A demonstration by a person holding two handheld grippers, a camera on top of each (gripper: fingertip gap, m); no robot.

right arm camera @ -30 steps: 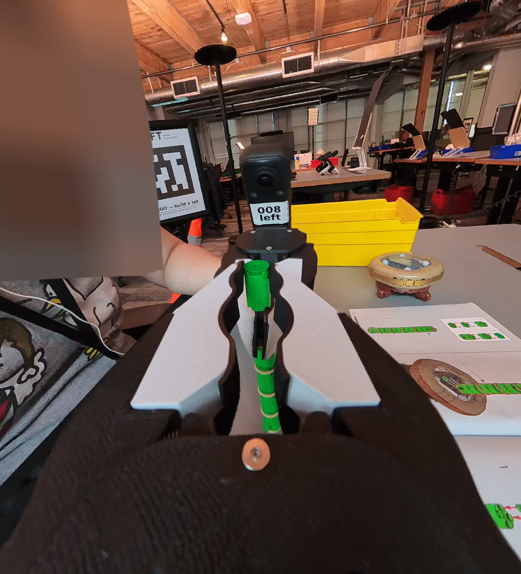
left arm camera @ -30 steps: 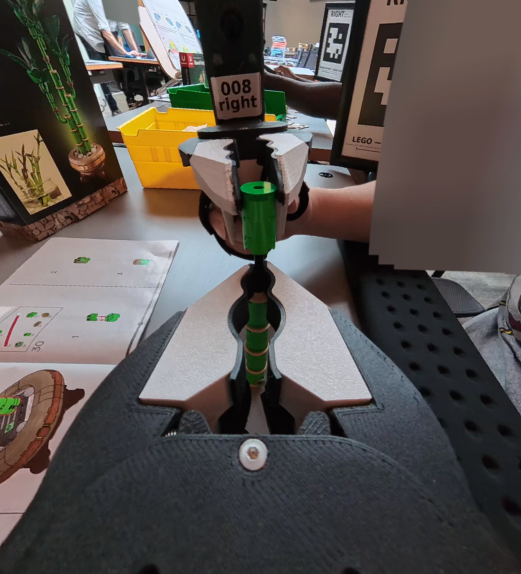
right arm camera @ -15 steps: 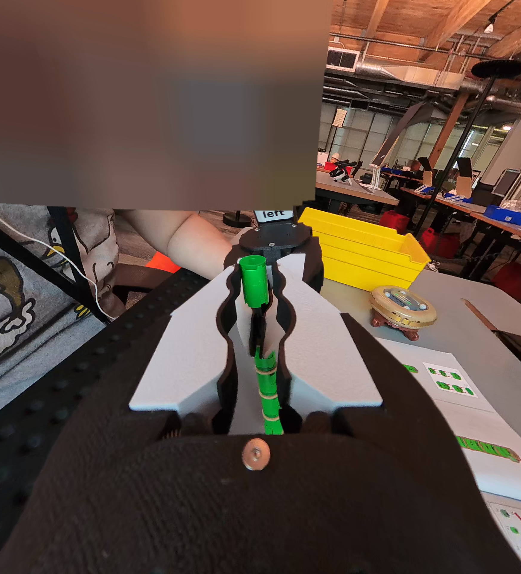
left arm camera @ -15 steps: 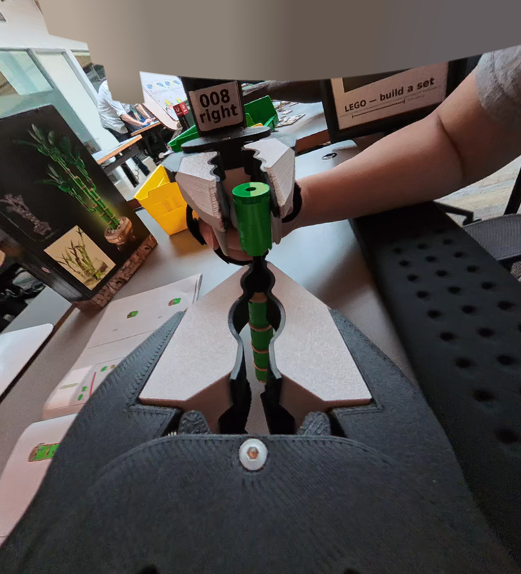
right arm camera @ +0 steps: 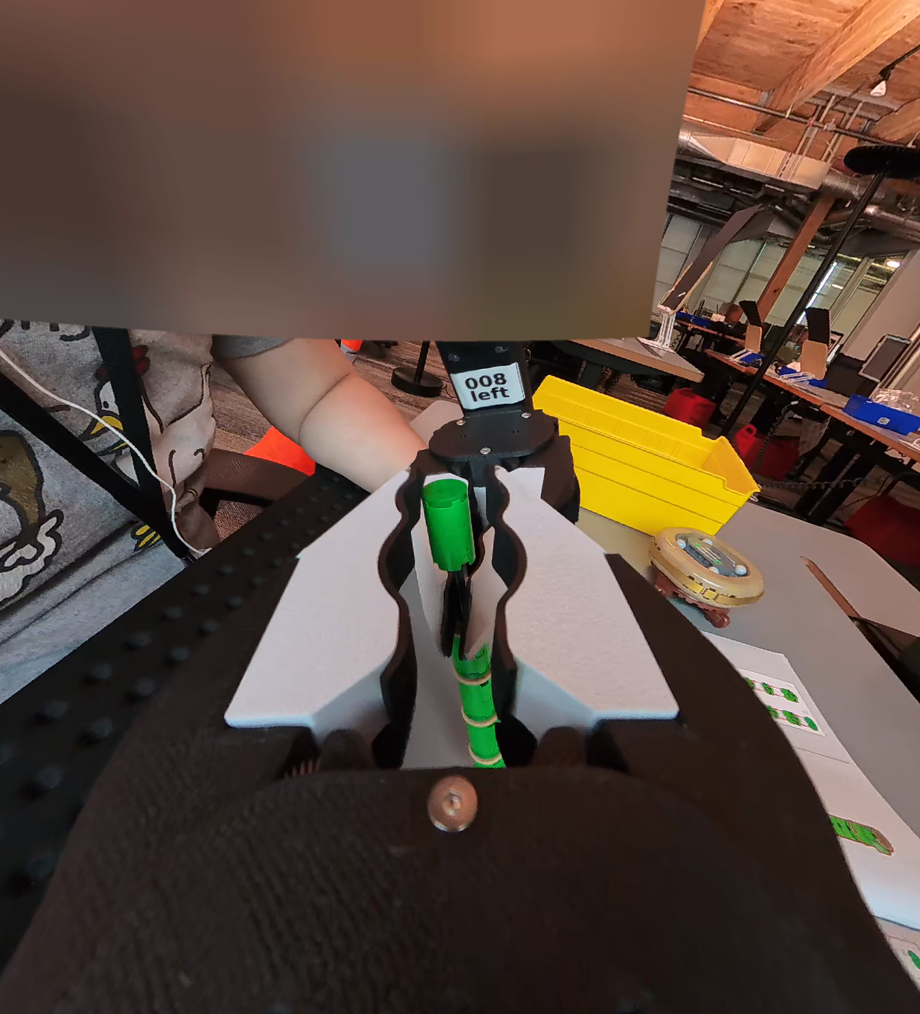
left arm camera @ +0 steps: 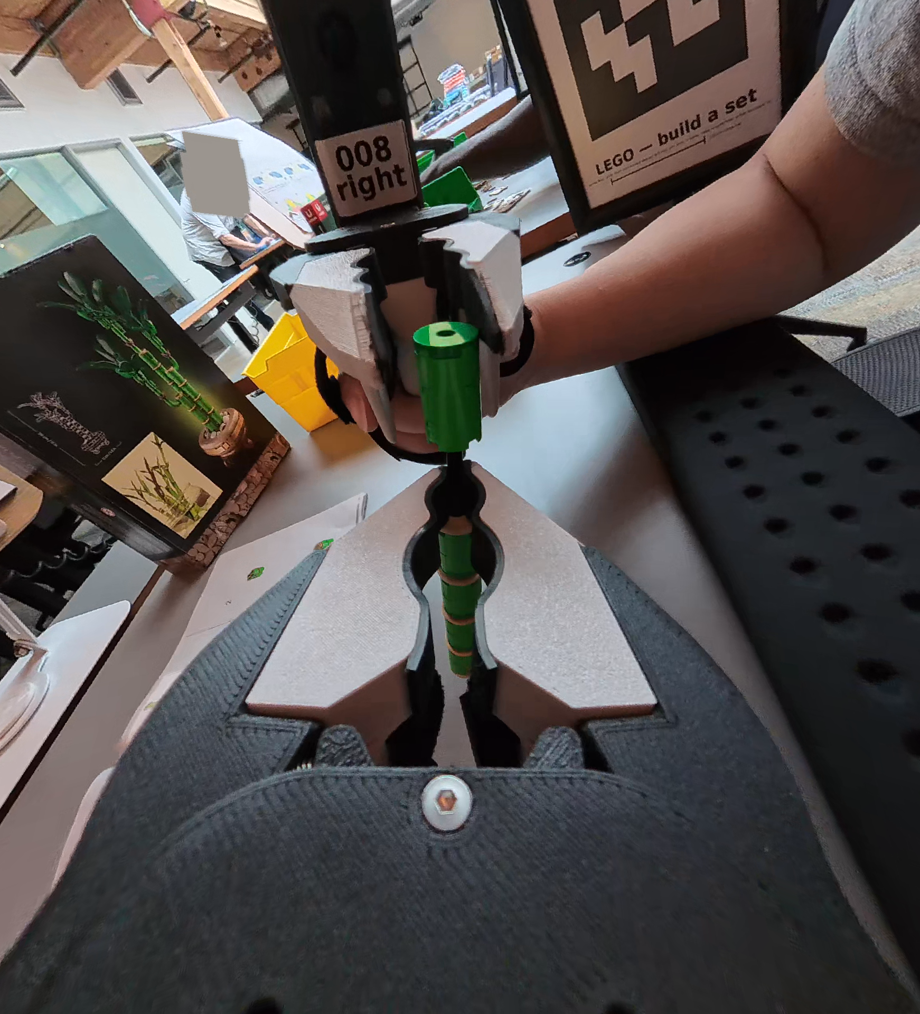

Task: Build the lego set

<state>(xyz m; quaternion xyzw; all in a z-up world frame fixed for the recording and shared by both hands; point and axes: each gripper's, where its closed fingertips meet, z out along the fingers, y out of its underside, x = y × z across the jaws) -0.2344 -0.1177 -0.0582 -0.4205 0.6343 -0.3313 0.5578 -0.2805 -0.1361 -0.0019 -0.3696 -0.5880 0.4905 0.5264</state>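
Claws: left (left arm camera: 455, 494) clamps one bamboo stalk (left arm camera: 459, 598); right (right arm camera: 449, 527) stands parted around it.

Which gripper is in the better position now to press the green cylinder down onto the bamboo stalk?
The right gripper. Its open fingers flank the green cylinder, so it likely needs only to close and push. The left gripper is shut on the black axle above the stalk, steadying it.

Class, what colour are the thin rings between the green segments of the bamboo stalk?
Tan, on the bamboo stalk; clearest in the left wrist view.
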